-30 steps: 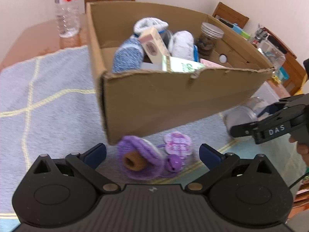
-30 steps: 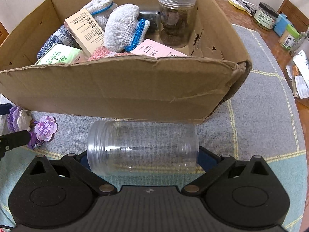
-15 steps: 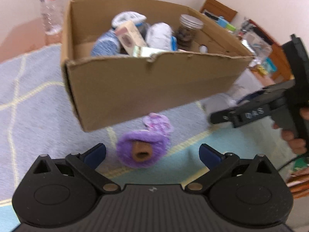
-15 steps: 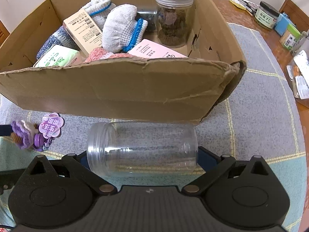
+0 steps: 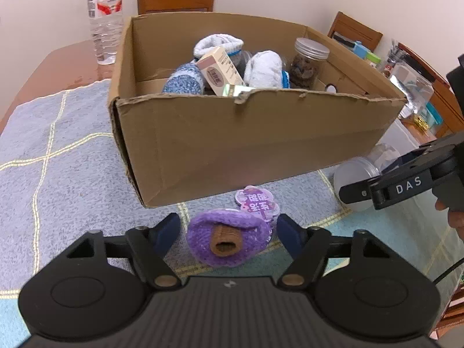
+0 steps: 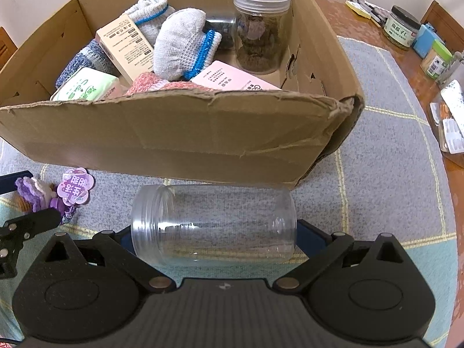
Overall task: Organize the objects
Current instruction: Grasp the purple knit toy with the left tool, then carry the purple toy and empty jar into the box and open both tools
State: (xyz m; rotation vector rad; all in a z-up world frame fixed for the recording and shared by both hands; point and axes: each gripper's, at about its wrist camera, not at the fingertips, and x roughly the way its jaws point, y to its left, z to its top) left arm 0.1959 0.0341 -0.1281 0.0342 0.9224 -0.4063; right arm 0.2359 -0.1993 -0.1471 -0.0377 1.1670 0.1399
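Your left gripper [image 5: 227, 230], jaws just closing yet still unclenched, now flanks the fuzzy purple knitted toy [image 5: 229, 239], grasp imminent.

The left tool [image 5: 227, 232] has just been closing its jaws around the purple knitted toy [image 5: 229, 240], with narrow gaps showing at three and nine o'clock.
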